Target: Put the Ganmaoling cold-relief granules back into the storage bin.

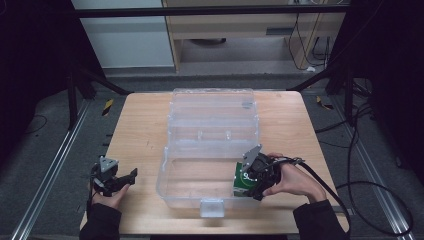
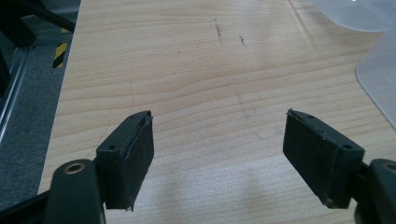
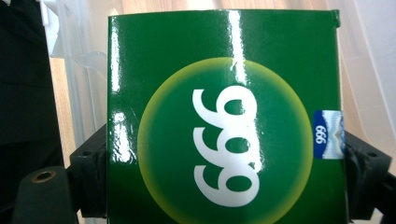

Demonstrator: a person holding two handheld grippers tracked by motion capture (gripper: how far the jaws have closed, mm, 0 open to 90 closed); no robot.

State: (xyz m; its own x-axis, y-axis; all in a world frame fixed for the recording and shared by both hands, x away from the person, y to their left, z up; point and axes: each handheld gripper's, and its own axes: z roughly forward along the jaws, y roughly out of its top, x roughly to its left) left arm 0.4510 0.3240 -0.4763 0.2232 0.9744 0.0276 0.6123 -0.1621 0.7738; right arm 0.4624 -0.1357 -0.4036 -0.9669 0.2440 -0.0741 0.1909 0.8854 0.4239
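A clear plastic box [image 1: 172, 175] lies open in the middle of the wooden table, its lid [image 1: 214, 107] flat behind it. My right gripper [image 1: 255, 180] is shut on a green carton [image 1: 242, 179] printed with 999, holding it at the right end of the box's inside. In the right gripper view the green carton [image 3: 224, 116] sits squeezed between both jaws, with the box's clear wall [image 3: 79, 70] behind it. My left gripper [image 1: 125, 181] rests open near the table's front left, left of the box. Its fingers [image 2: 128, 158] stand wide apart over bare wood with nothing between them.
The table [image 1: 140, 130] has bare wood to the left of the box. A corner of the clear box [image 2: 378, 79] shows at the right in the left gripper view. Metal rails, cables and dark floor surround the table.
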